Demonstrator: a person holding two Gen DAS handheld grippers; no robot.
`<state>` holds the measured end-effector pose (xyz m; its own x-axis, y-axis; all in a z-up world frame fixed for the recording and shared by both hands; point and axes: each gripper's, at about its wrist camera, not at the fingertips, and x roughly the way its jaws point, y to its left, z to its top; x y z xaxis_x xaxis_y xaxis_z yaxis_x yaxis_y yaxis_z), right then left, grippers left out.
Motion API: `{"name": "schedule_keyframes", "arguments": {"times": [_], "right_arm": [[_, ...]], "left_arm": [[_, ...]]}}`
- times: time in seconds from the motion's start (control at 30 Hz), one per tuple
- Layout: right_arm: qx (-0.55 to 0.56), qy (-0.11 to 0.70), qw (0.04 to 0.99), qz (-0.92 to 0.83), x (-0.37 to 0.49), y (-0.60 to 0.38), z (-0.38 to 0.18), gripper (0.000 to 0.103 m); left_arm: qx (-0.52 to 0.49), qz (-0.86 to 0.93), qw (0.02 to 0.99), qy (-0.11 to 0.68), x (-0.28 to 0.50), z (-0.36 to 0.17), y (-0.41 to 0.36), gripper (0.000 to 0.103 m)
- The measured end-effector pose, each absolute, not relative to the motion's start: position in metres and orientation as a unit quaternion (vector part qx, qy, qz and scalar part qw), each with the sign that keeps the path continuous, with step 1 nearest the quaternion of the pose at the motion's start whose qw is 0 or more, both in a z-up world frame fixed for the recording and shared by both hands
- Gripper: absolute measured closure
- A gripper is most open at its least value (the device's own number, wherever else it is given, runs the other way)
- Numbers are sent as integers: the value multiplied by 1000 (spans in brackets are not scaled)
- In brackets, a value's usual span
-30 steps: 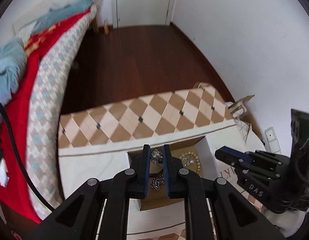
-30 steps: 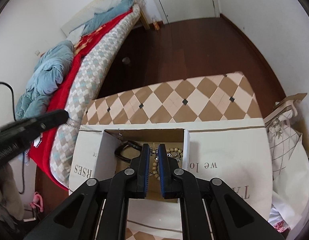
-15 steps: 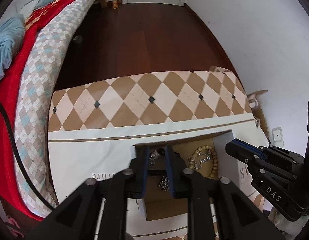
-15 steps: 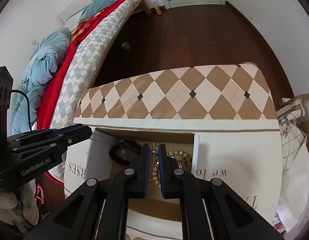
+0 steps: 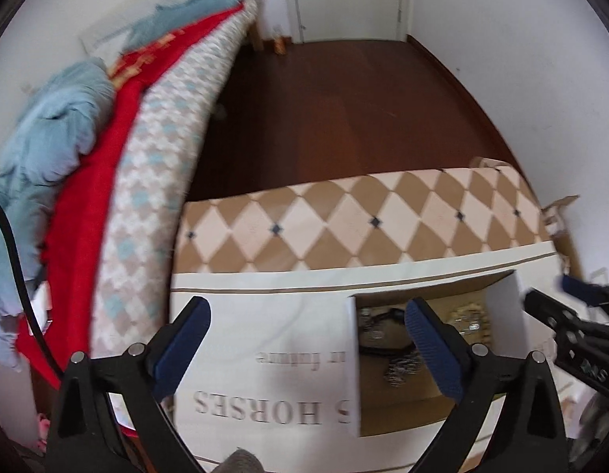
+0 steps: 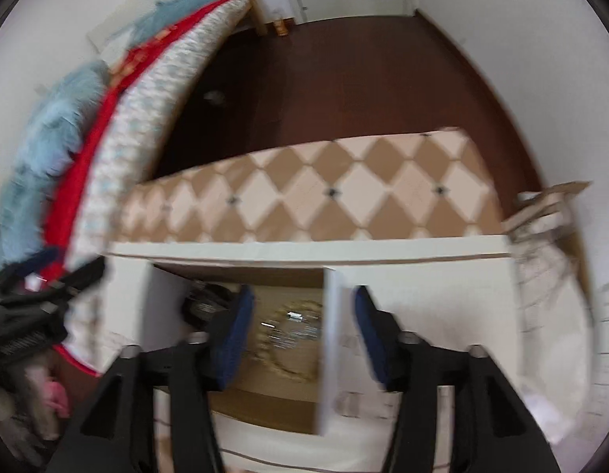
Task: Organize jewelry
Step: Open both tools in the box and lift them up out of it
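Both our grippers, left gripper (image 5: 304, 335) and right gripper (image 6: 300, 325), are opening empty above the box (image 5: 399, 398); we should lift straight, sparing the beads (image 6: 288, 339).

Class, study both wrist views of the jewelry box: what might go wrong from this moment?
1. Both the left gripper and right gripper are opening over the cardboard box; the beaded bracelet and silver chain lie close together and may tangle.
2. The right gripper straddles the white flap; lowering could catch it.
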<state>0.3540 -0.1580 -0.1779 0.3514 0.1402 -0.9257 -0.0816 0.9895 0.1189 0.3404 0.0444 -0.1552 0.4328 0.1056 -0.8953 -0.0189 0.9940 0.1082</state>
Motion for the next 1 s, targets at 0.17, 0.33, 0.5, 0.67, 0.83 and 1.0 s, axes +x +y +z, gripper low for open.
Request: {"name": "schedule_keyframes", "arguments": {"times": [0.17,0.33,0.5,0.67,0.83,1.0], "right_arm": [[-38,575,816,30,329,-152,-189,0],[-33,574,818,29,303,-153,-191,0],[-25,558,829,32,272,-151,-176,0],[-16,538,842,38,247,-151,-152,0],[-7,510,859,41,220,-156,-122,0],[-10,478,878,38,195,-160,-89,0]], "left_arm": [[45,62,852,518,317,-163,52,0],[30,65,848,525,292,-173,53,0],[18,69,854,515,258,-165,52,0],[17,70,870,488,229,-140,49,0],[21,63,885,461,201,-110,44,0],[16,52,895,443,177,-85,41,0]]}}
